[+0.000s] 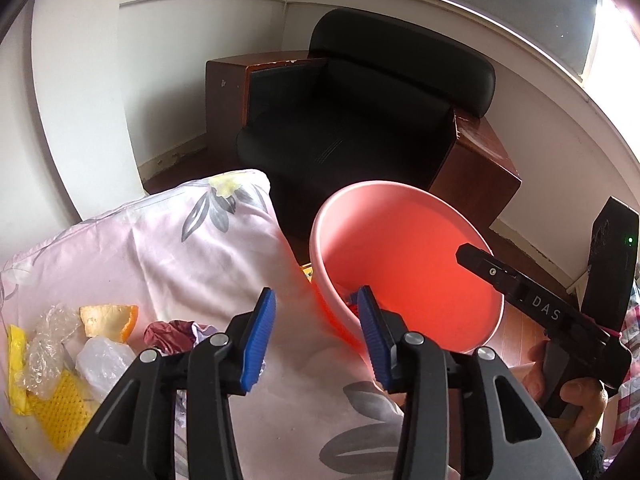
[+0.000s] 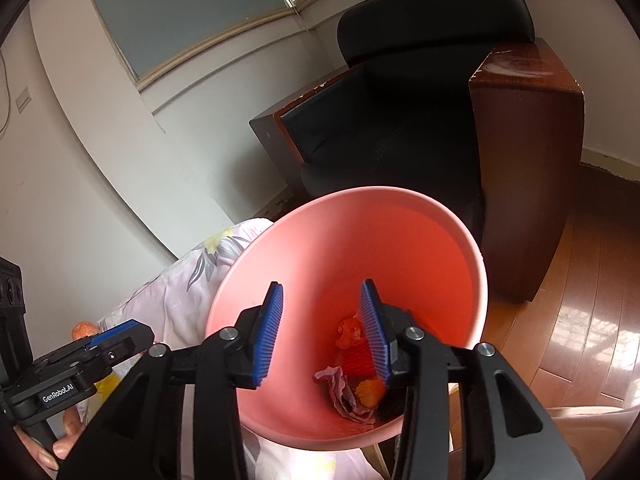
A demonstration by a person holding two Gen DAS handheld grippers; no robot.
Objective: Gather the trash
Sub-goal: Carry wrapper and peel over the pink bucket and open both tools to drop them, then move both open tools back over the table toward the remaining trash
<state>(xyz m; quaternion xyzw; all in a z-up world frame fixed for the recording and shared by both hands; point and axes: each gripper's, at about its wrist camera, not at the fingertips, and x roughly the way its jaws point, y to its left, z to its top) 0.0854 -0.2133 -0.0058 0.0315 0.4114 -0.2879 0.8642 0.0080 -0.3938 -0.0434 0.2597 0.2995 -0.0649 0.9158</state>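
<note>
the black armchair [image 1: 360, 120] with its brown wooden sides stands well beyond both sets of jaws, against the white wall. nearer, a pink floral sheet [image 1: 180, 248] covers the bed under and left of the left gripper [image 1: 316, 336]. the pink bin [image 2: 344, 240] sits tilted toward the cameras just ahead of the right gripper [image 2: 322, 332], its rim beside the sheet's edge; in the left wrist view the left gripper's right-hand pad overlaps the bin's near rim, though whether it touches is hard to tell.

the left jaws stand partly open with nothing between the blue pads, only bare sheet. the right jaws are also partly open and hold nothing; they hang over the mouth of the bin.

trash not yet collected lies on the sheet left of the left jaws: yellow mesh [image 1: 60, 412], crumpled clear plastic [image 1: 48, 344], a piece of orange peel [image 1: 110, 320] and a dark red wrapper [image 1: 172, 336] just beside the left pad. in the bin's bottom, beyond the right jaws, lie a purple wrapper [image 2: 340, 392], an orange lump [image 2: 370, 392] and red scraps [image 2: 354, 344].
</note>
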